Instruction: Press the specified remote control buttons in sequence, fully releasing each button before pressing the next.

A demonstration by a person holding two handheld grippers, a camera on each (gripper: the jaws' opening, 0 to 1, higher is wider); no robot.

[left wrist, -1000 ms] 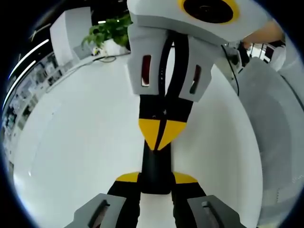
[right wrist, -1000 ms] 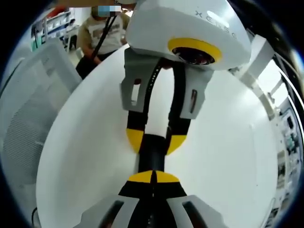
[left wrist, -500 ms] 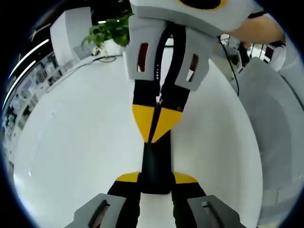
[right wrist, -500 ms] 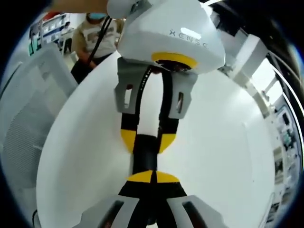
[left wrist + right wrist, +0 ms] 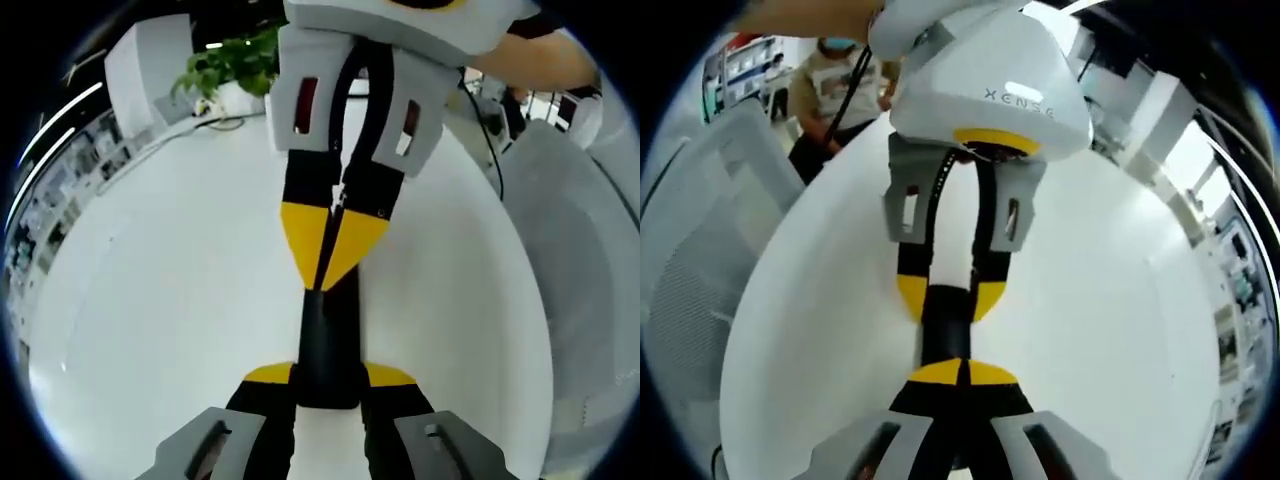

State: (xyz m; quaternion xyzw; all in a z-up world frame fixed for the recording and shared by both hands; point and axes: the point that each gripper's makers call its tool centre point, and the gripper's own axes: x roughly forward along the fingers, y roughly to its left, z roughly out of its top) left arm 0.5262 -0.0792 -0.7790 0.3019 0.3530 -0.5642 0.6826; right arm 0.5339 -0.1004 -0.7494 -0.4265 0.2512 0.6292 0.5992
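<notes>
The left gripper's yellow-tipped fingers pinch the slim, hard black remote while the right gripper, closed, pokes it.

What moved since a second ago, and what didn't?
In the left gripper view, the right gripper, jaws shut, shifted a little up the picture, its tip now farther along the black remote from the left gripper. Whether it lifted off the remote is unclear. The left gripper stays clamped on the remote above the white table. Nothing was picked up or let go.

Black remote between two grippers' yellow tips
</notes>
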